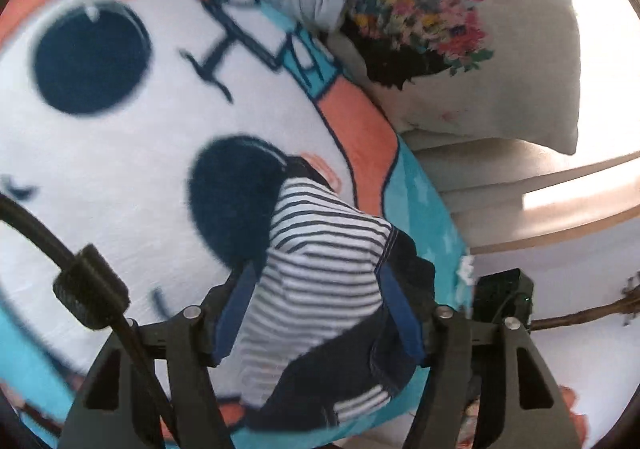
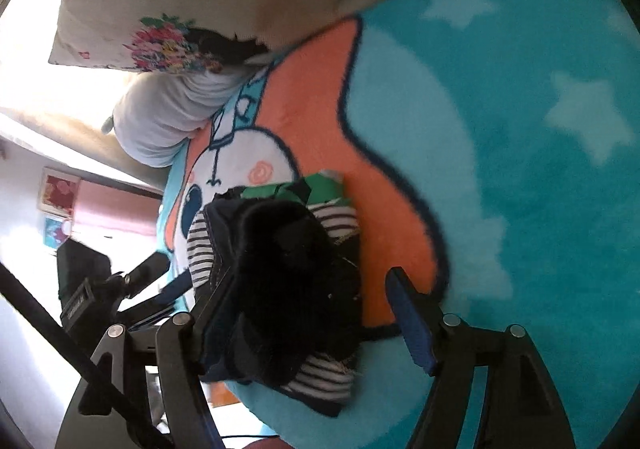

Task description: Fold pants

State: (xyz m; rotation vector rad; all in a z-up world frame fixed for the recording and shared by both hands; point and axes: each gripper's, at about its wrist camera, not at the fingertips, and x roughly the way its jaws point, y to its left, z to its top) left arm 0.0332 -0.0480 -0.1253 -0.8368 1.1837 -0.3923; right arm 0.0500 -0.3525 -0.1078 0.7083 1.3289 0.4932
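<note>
Pants (image 1: 320, 289), dark navy with striped lining, lie bunched on a cartoon-print fleece blanket (image 1: 120, 169). Left gripper (image 1: 318, 309): jaws spread, striped cloth between the blue pads; pressing contact cannot be told. Right gripper (image 2: 316, 313): jaws released wide, the dark bundle beside its left finger. Floral pillow (image 1: 460, 29) beyond the blanket edge.

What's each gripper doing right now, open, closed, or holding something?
Left gripper: open, the striped and navy pants lie between its fingers.
Right gripper: open, the pants bundle sits against its left finger, clear of the right.
</note>
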